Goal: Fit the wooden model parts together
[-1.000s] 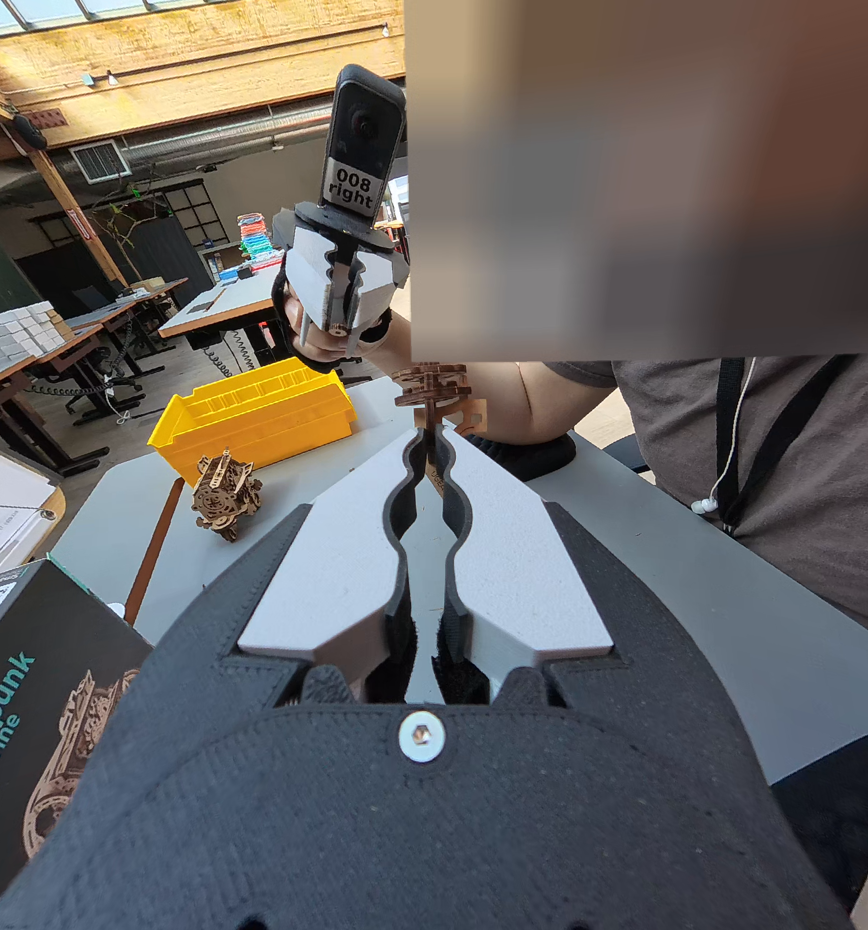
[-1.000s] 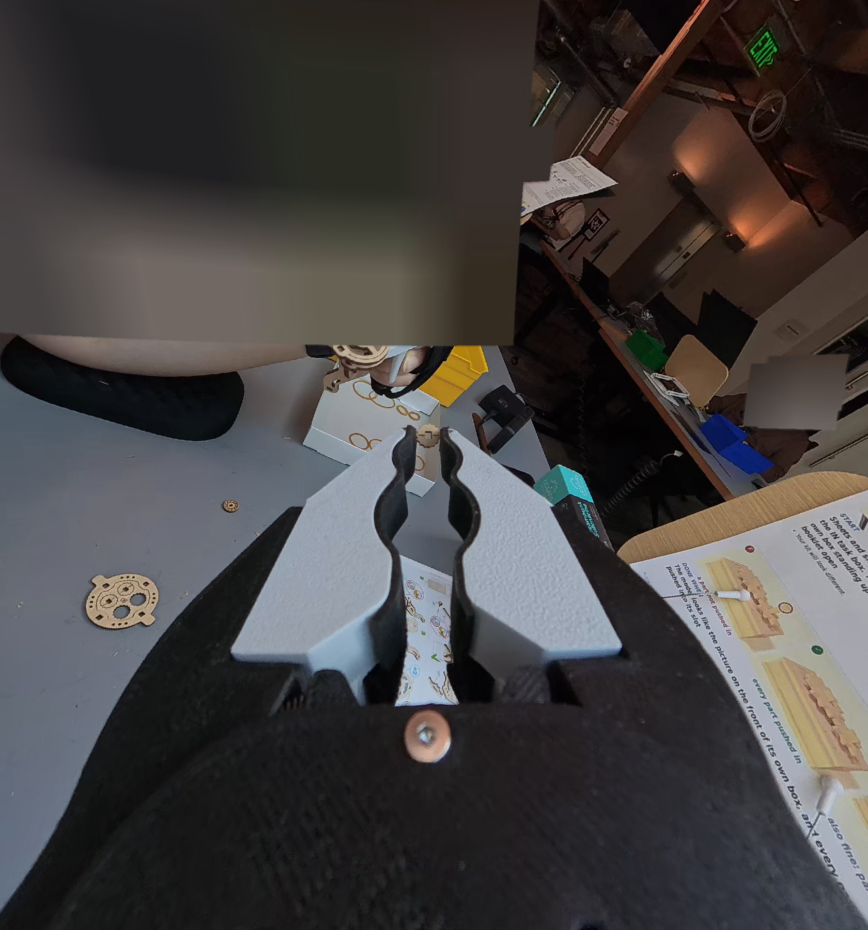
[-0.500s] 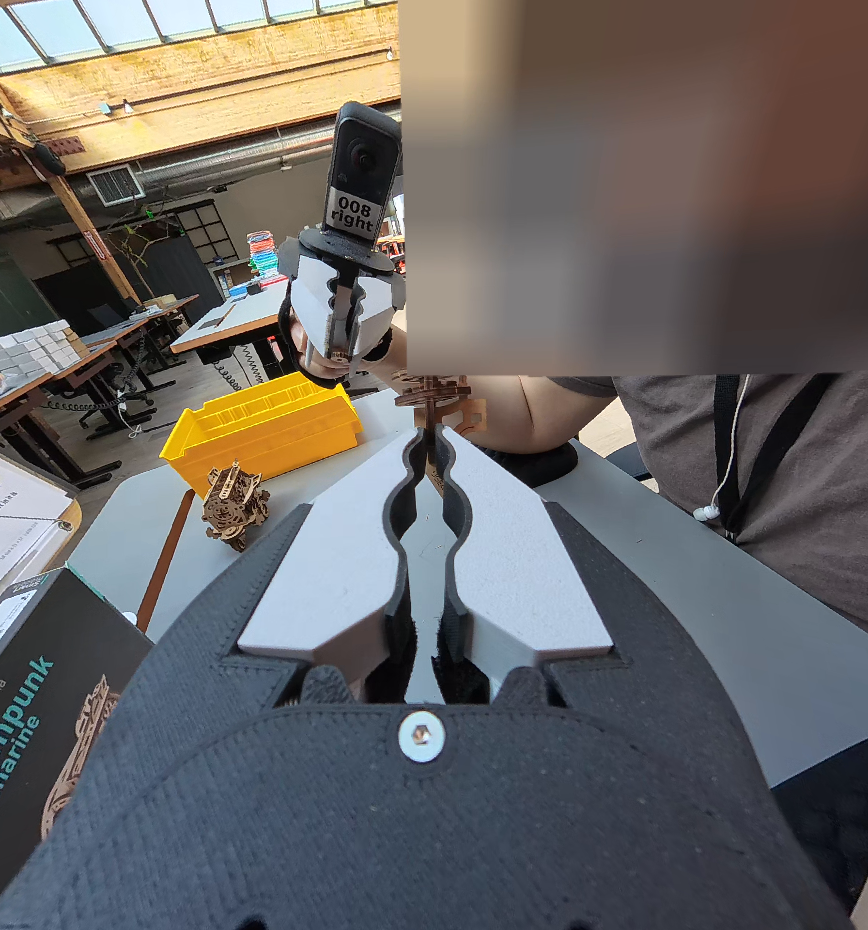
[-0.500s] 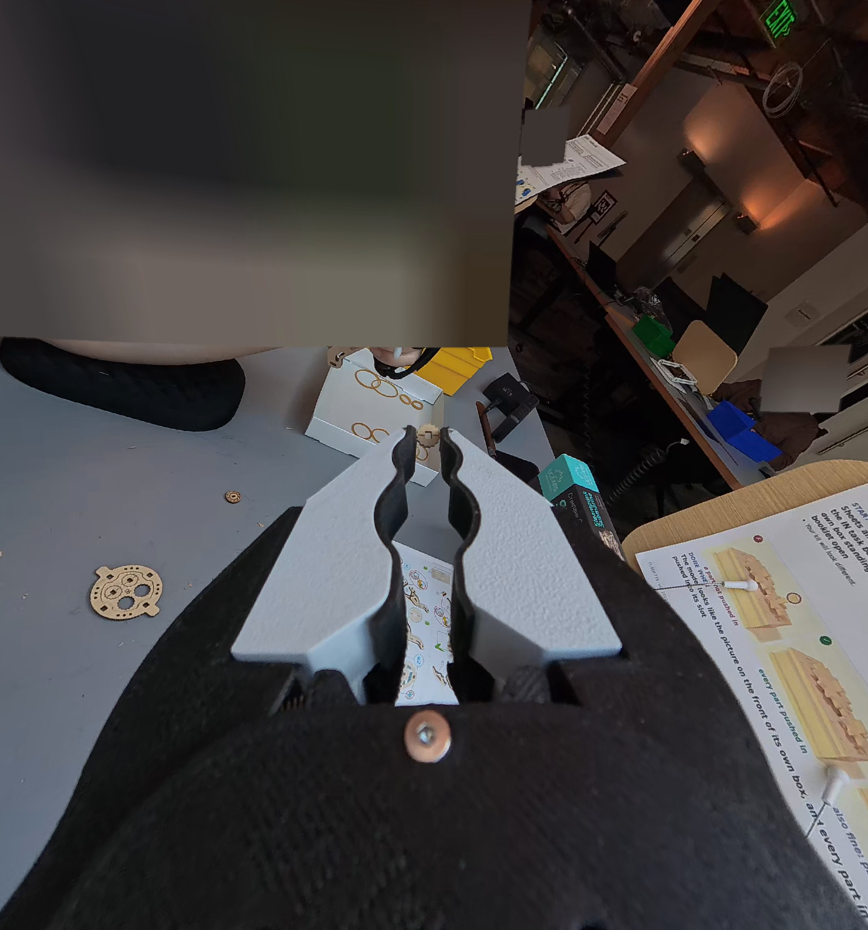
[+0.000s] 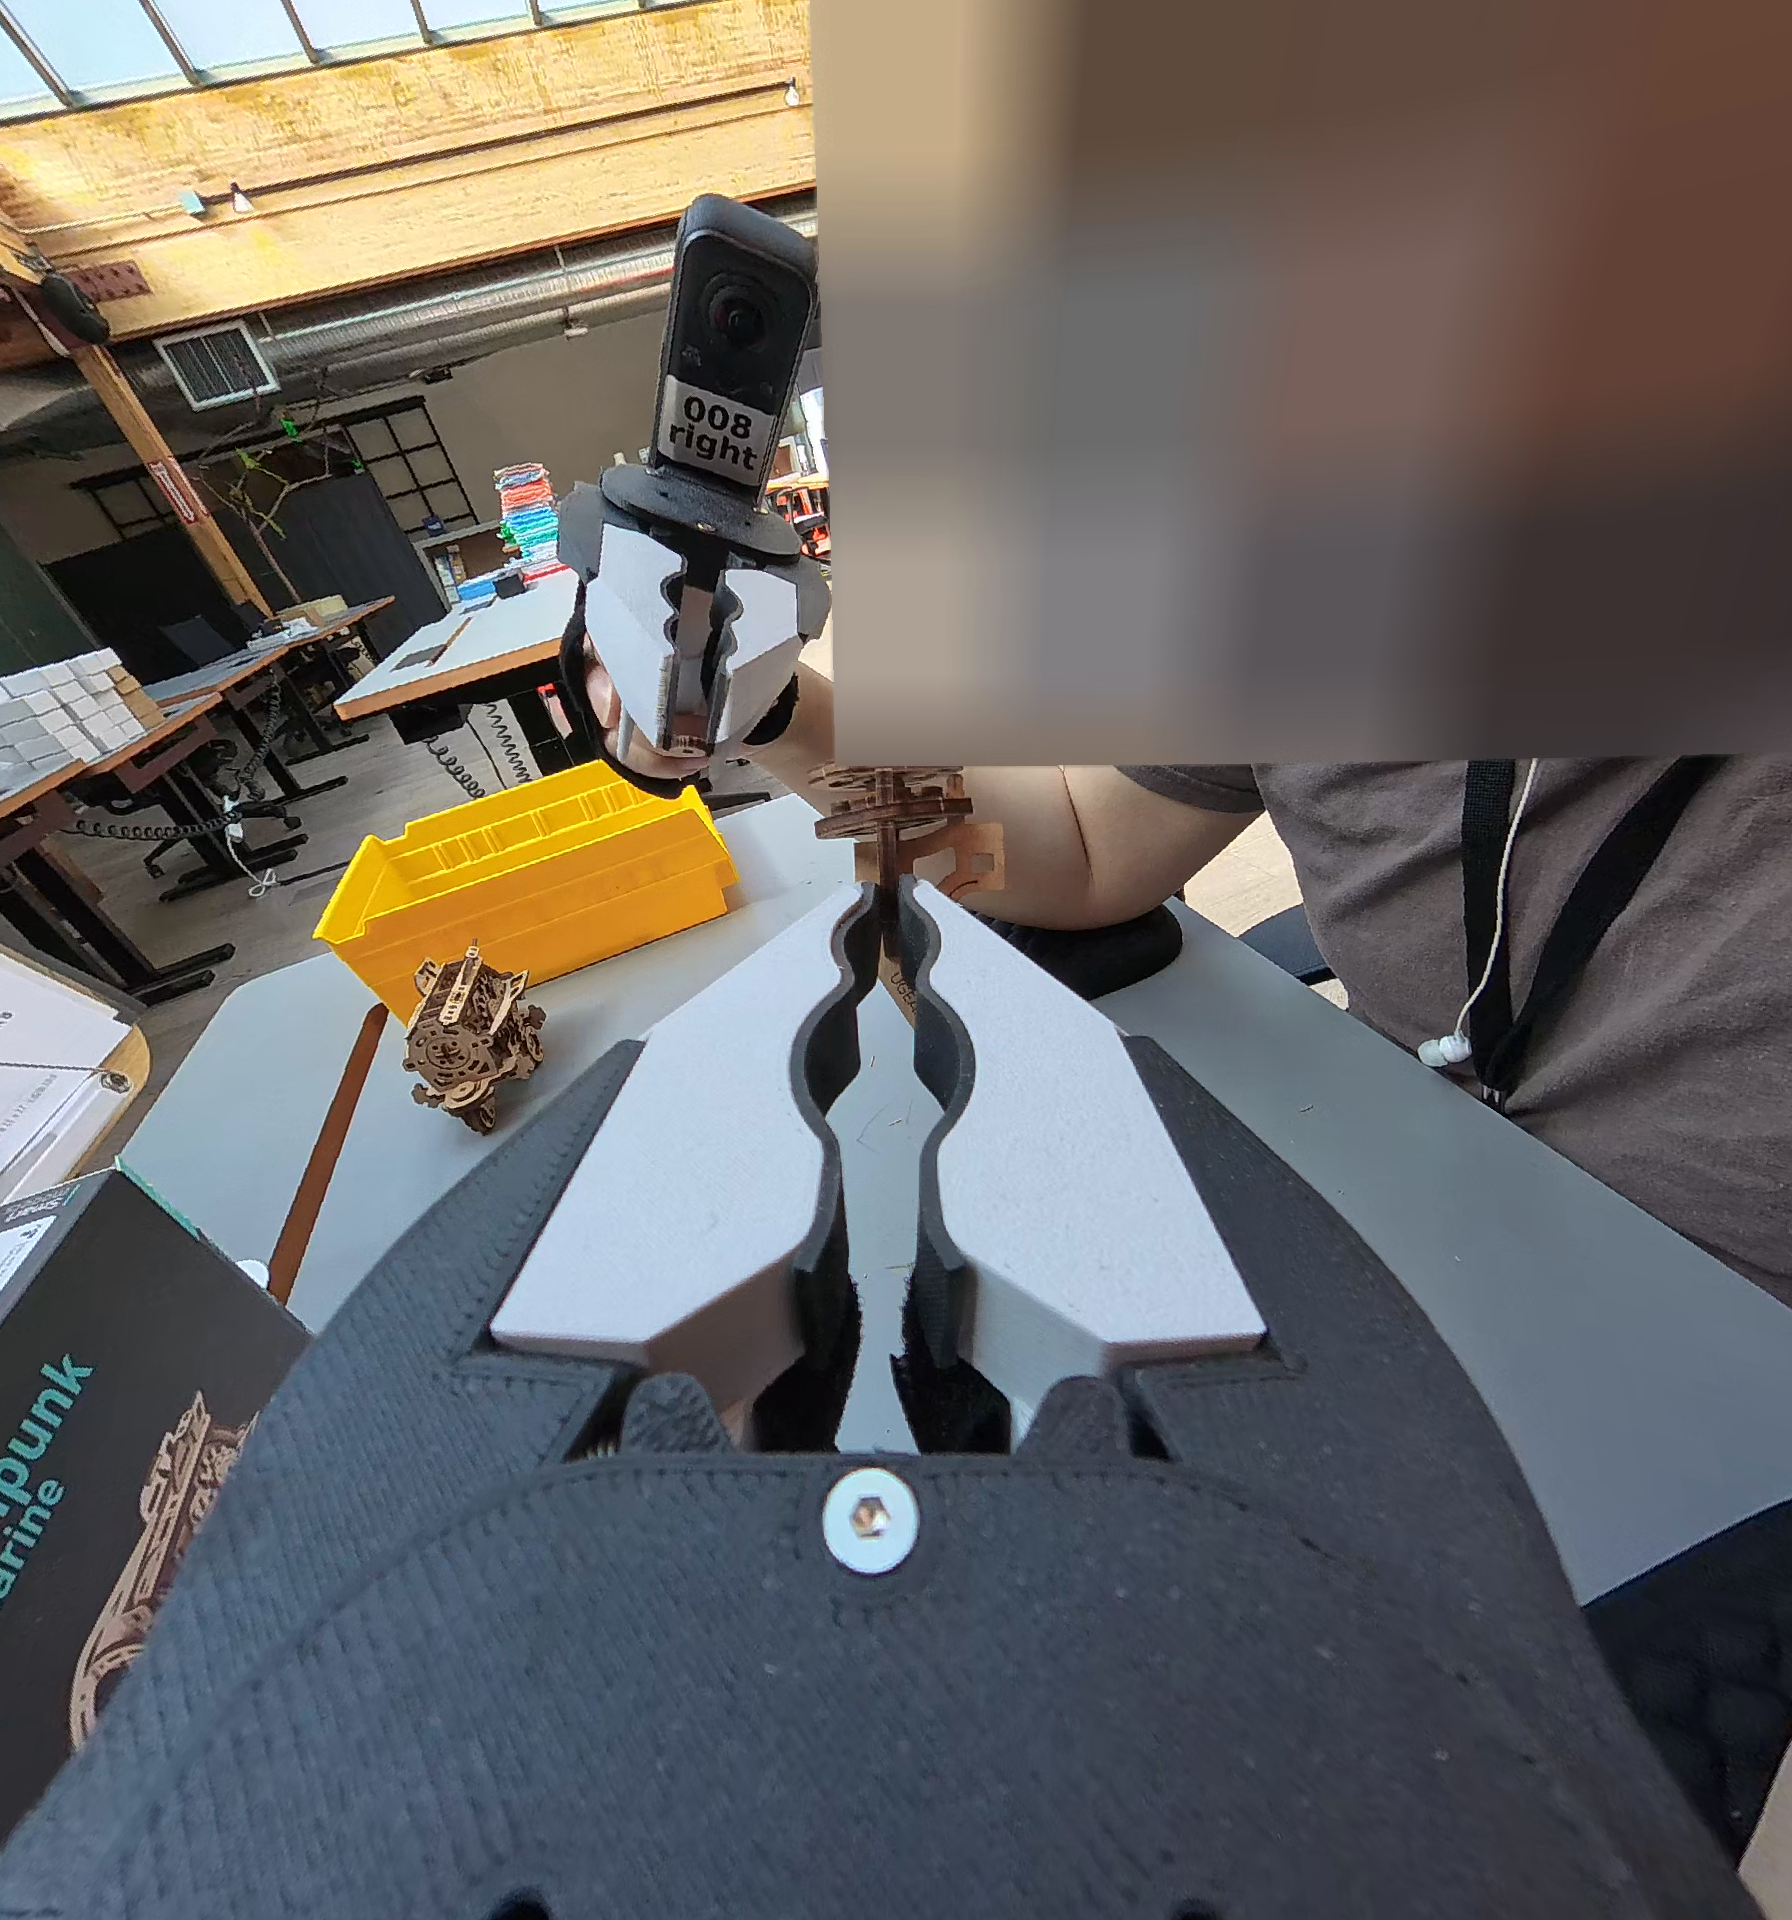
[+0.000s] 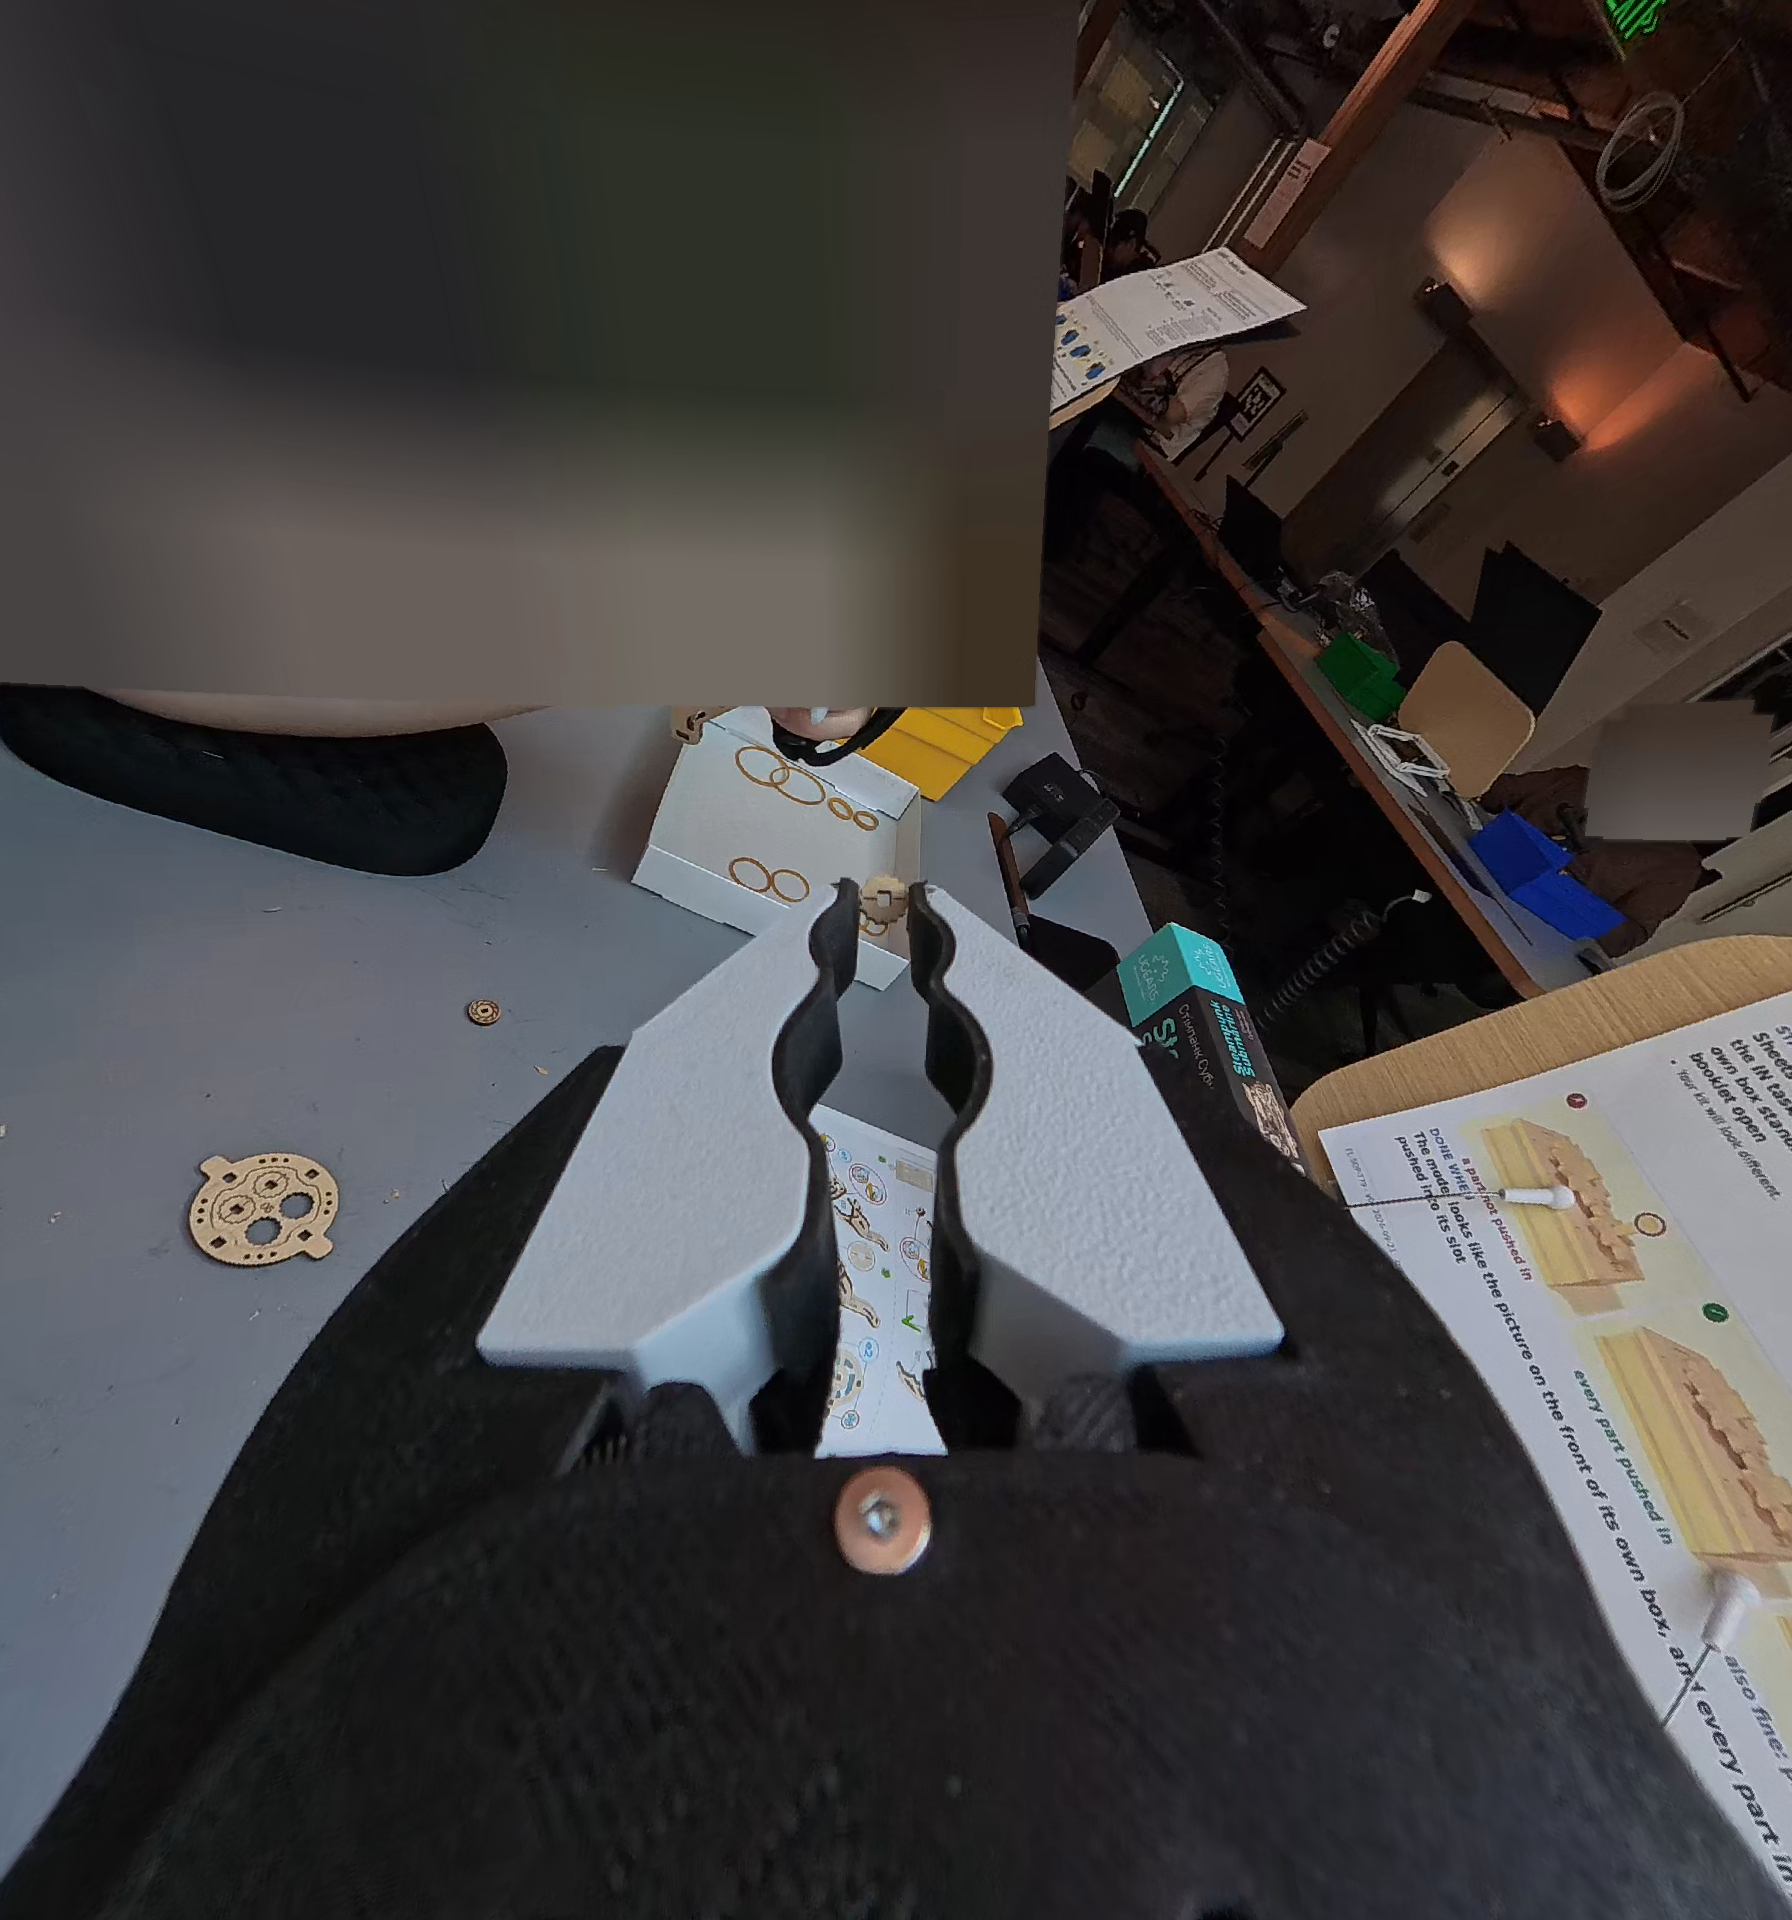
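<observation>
The left claw (image 5: pixel 884 906) is pinched on the stem of a small wooden assembly (image 5: pixel 897 821), stacked gear-like discs on a post, held upright above the grey worktop (image 5: pixel 1391 1195). The right claw (image 6: pixel 884 902) grips a tiny pale gear (image 6: pixel 884 900) at its very tips. Over the last second the right claw has lifted a little and drifted back from the assembly: from the left wrist view it (image 5: pixel 686 743) now hangs higher, above the yellow bin (image 5: pixel 528 862) and well apart from the discs, while the left claw has held its grip steady. I take that as lining up, not fitting; the gear is not yet on the post. A finished sub-model (image 5: pixel 468 1029) stands by the bin, and a flat round plate (image 6: pixel 263 1210) and a small washer (image 6: pixel 484 1011) lie loose on the worktop, apparently waiting their turn.
</observation>
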The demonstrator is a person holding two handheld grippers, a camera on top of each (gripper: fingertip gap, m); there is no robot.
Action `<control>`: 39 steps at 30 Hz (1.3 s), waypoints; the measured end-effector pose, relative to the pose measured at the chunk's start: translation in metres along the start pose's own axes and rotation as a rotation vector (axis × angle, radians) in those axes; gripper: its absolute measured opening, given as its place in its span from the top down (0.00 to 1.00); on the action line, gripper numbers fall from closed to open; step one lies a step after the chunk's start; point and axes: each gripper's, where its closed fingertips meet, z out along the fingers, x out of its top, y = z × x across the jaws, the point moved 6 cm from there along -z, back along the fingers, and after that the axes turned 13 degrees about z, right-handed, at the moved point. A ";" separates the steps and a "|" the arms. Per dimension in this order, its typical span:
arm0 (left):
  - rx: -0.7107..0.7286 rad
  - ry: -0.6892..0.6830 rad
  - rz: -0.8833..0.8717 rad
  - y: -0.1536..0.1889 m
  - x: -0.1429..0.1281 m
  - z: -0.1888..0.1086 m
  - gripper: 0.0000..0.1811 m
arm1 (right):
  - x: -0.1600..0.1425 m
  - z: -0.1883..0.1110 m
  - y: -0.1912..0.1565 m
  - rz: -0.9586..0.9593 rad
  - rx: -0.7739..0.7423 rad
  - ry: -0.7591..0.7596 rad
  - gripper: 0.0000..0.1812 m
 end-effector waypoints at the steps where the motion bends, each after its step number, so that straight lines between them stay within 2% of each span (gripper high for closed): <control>1: -0.001 -0.001 -0.001 0.000 0.000 0.000 1.00 | 0.000 0.000 0.000 0.001 0.000 -0.002 0.95; 18: 0.012 -0.050 -0.029 -0.002 -0.007 0.001 1.00 | -0.007 0.004 0.001 0.010 0.000 -0.047 0.95; 28: -0.006 -0.082 -0.051 -0.002 -0.012 0.003 1.00 | -0.044 0.022 0.005 0.088 0.058 -0.249 0.95; 39: -0.031 -0.096 -0.061 0.000 -0.014 0.005 1.00 | -0.071 0.031 0.003 0.168 0.124 -0.377 0.95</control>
